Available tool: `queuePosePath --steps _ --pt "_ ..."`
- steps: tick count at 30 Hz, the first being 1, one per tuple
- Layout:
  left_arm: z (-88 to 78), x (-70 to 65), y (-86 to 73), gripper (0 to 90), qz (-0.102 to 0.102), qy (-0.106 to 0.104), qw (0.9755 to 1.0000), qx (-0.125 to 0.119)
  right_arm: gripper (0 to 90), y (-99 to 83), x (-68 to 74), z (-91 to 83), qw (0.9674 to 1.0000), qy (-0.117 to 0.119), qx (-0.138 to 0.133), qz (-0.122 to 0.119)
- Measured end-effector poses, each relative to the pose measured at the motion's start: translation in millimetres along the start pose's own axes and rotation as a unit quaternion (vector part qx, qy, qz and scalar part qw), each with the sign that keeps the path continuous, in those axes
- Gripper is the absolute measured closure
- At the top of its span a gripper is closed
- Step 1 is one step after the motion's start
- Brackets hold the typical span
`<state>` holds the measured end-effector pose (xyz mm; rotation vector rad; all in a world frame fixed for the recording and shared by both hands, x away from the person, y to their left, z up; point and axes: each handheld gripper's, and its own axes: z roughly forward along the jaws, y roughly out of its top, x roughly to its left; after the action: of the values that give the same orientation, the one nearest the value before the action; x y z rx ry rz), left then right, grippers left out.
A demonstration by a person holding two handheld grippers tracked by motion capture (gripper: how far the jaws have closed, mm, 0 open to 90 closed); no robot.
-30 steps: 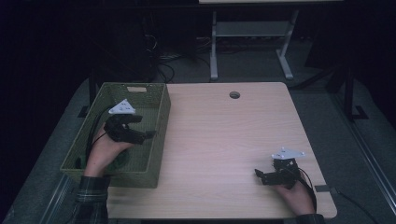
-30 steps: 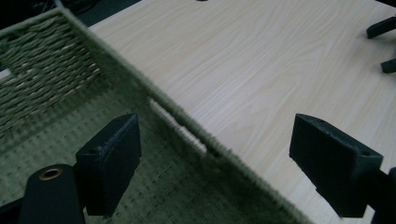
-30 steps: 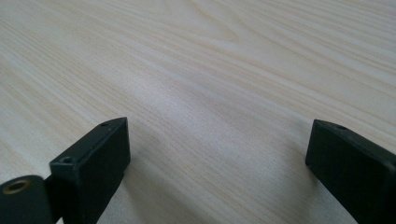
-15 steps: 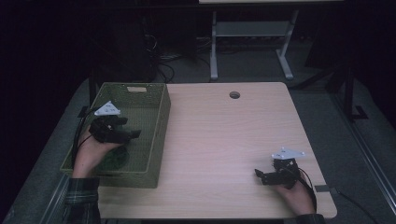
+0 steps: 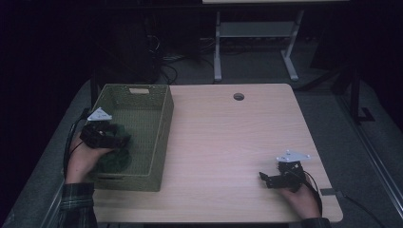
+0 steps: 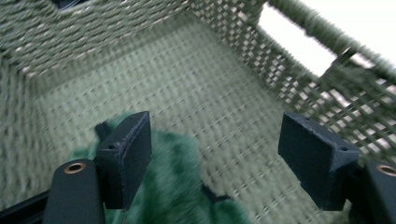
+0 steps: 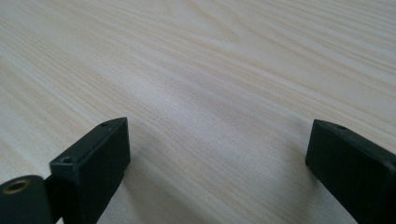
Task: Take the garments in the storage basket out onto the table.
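The left tongs (image 5: 119, 137) are held inside the near left part of the green woven rectangular basket (image 5: 161, 124), which stands at the left of the pale wooden table (image 5: 228, 142); their jaws, which have just been closing a little, are seen spread apart and clamped on nothing, the fluffy dark green cloth (image 6: 173, 186) lying on the basket floor just beside one jaw. The right tongs (image 5: 264, 178) are rested at the near right of the table with their jaws parted over bare wood.

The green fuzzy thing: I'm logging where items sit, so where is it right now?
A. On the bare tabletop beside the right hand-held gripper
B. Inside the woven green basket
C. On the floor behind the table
B: the green fuzzy thing lies on the woven floor of the basket, under the left hand-held gripper.
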<state>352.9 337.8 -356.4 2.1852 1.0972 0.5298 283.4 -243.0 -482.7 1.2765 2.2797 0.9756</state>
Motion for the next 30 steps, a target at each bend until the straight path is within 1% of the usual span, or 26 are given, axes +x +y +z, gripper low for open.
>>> queuePosePath --steps 4,5,7,11,14,16,18,22,24,25,26,28,30 --pt "1.7 4.6 -6.6 25.4 -0.005 0.01 0.9998 0.013 6.2 0.0 -0.1 0.0 1.0 0.0 0.0 -0.001" --pt "3.3 6.6 -9.2 25.3 -0.004 0.016 0.9996 0.025 6.2 0.0 0.0 0.0 1.0 0.0 0.0 0.0" --pt "4.3 7.6 -10.7 25.3 -0.005 0.02 0.9994 0.028 6.2 0.0 0.0 0.0 1.0 0.0 0.0 0.0" --pt "8.0 11.9 -16.2 25.4 -0.007 0.032 0.9983 0.048 6.2 0.0 0.0 0.0 1.0 0.0 0.0 0.0" --pt "11.5 13.9 -19.3 25.3 -0.009 0.036 0.9976 0.058 6.2 0.0 0.0 0.0 1.0 0.0 0.0 0.0" --pt "14.4 14.8 -20.4 25.2 -0.009 0.04 0.9968 0.069 6.2 0.0 0.0 0.0 1.0 0.0 0.0 0.0" --pt "15.9 14.3 -20.3 25.2 -0.005 0.048 0.9961 0.074 6.2 0.0 0.0 0.0 1.0 0.0 0.0 0.0" --pt "20.4 14.7 -22.3 25.2 0.0 0.055 0.9945 0.089 6.2 0.0 0.0 0.0 1.0 0.0 0.0 0.0" --pt "23.5 16.8 -25.1 25.2 -0.002 0.059 0.9934 0.099 6.2 0.0 0.0 0.0 1.0 0.0 0.0 0.0" --pt "26.3 19.0 -27.8 25.2 -0.005 0.061 0.9923 0.107 6.2 0.0 0.0 0.0 1.0 0.0 0.0 0.0" --pt "26.3 19.0 -27.8 25.2 -0.005 0.061 0.9923 0.107 6.2 0.0 0.0 0.0 1.0 0.0 0.0 0.0" --pt "28.9 19.9 -29.2 25.3 -0.006 0.064 0.9915 0.113 6.2 0.0 0.0 0.0 1.0 0.0 0.0 0.0" --pt "32.2 20.3 -29.9 25.3 -0.008 0.067 0.9901 0.123 6.2 0.0 0.0 0.0 1.0 0.0 0.0 0.0"
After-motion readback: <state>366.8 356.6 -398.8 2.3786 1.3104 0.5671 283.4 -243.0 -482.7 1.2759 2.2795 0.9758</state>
